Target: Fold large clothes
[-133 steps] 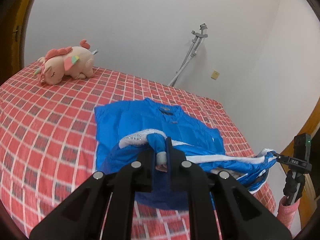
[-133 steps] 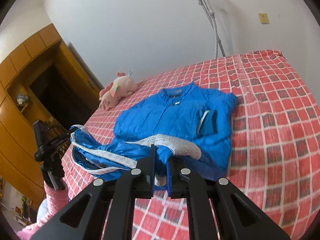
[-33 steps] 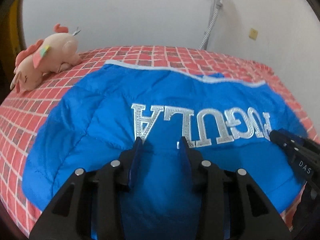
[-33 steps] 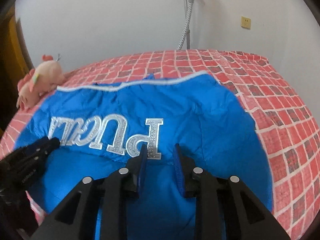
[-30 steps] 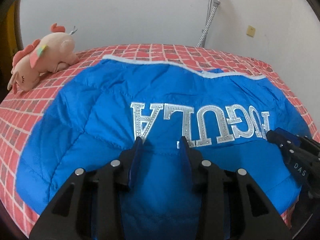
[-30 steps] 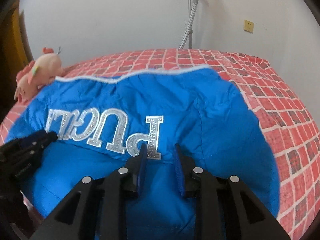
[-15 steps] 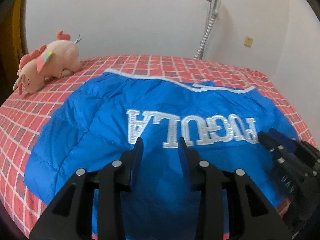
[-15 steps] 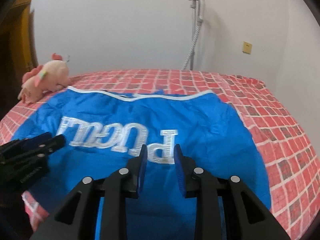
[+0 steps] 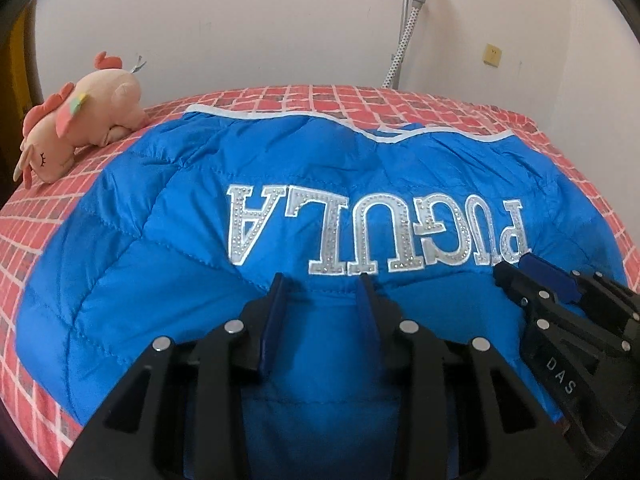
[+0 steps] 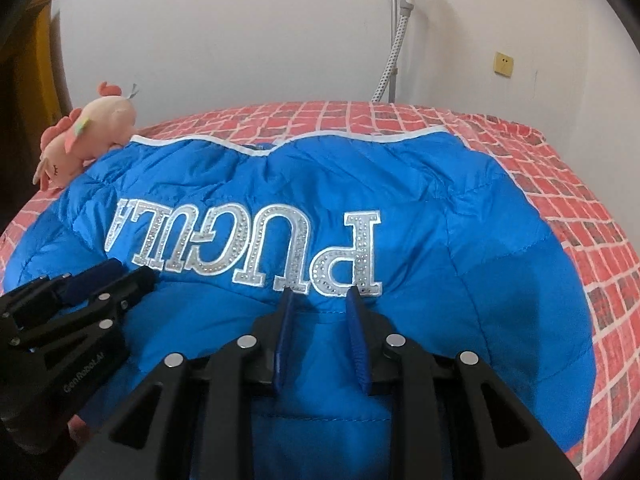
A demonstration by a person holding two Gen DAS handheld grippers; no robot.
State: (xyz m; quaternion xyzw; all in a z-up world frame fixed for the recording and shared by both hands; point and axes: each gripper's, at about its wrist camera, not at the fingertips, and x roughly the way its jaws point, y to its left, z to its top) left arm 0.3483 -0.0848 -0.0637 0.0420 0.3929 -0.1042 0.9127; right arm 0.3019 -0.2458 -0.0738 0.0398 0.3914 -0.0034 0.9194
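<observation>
Blue jacket [image 9: 168, 272] lies crosswise, lettering inverted; both grippers [image 9: 324, 284] [image 10: 318, 298] spread apart.

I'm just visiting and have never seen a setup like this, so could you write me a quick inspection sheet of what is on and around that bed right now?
Surface: bed with a red checked cover.
Job's things: blue jacket lying folded on the bed, silver lettering facing up, white trim along its far edge.
Clutter: pink stuffed toy at the far left of the bed, beside the jacket.
Grippers: left gripper and right gripper both over the jacket's near edge, jaws open, holding nothing.
Cables: nothing seen on the grippers; a grey hose hangs on a stand by the wall.
Surroundings: white wall, yellow wall socket, wooden furniture at the left edge.
</observation>
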